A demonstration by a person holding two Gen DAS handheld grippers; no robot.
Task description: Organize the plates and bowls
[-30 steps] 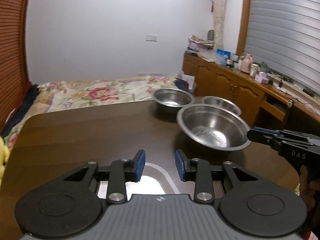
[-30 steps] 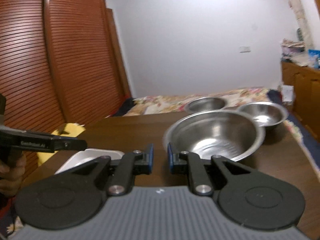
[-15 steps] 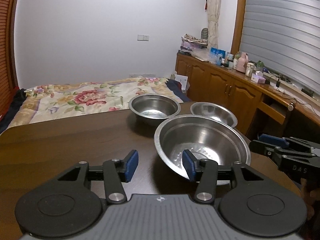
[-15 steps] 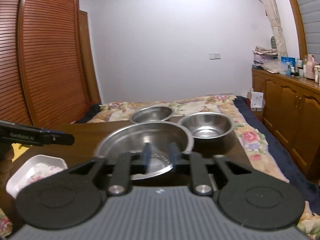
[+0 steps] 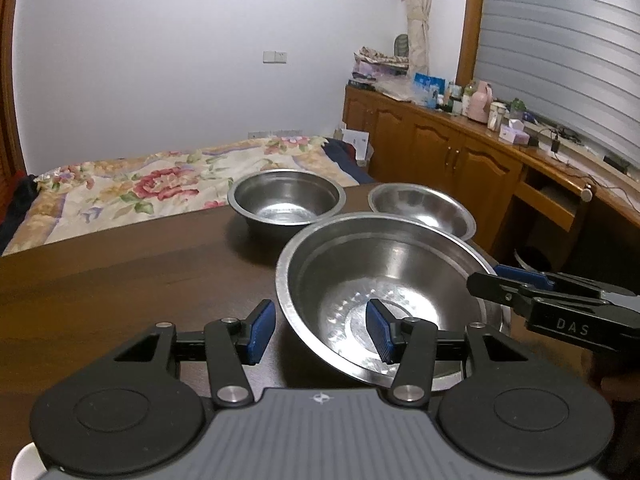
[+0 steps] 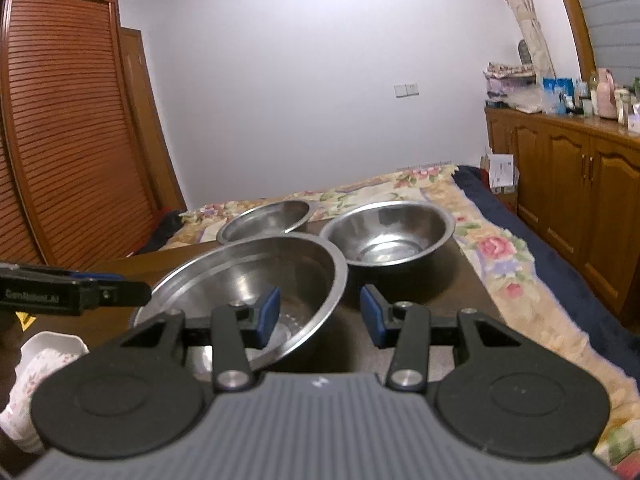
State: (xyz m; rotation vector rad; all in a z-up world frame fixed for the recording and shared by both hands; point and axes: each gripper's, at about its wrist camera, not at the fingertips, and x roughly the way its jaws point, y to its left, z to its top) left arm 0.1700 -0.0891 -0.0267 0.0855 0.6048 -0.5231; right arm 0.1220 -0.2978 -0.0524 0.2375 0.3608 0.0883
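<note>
A large steel bowl [image 5: 384, 280] [image 6: 240, 280] sits tilted on the dark wooden table [image 5: 120, 280]; what props it up is hidden. My left gripper [image 5: 320, 334] is open and straddles the bowl's near-left rim, one blue pad inside and one outside, neither touching. My right gripper [image 6: 318, 318] is open too, straddling the rim on the opposite side. Each gripper shows in the other's view, the right gripper [image 5: 486, 280] at the bowl's right edge and the left gripper [image 6: 132, 288] at its left edge. Two smaller steel bowls [image 5: 286, 200] [image 5: 420, 208] stand behind it.
A white floral dish [image 6: 48, 354] lies on the table to the left of the big bowl. Beyond the table's far edge is a bed with a flowered cover [image 5: 120, 188]. Wooden cabinets [image 5: 440, 152] run along the right, a slatted wardrobe [image 6: 60, 140] on the left.
The right gripper, shut on the big bowl's rim a second ago, has opened. The left gripper's jaws have widened around the opposite rim. The bowl now lies nearer both cameras.
</note>
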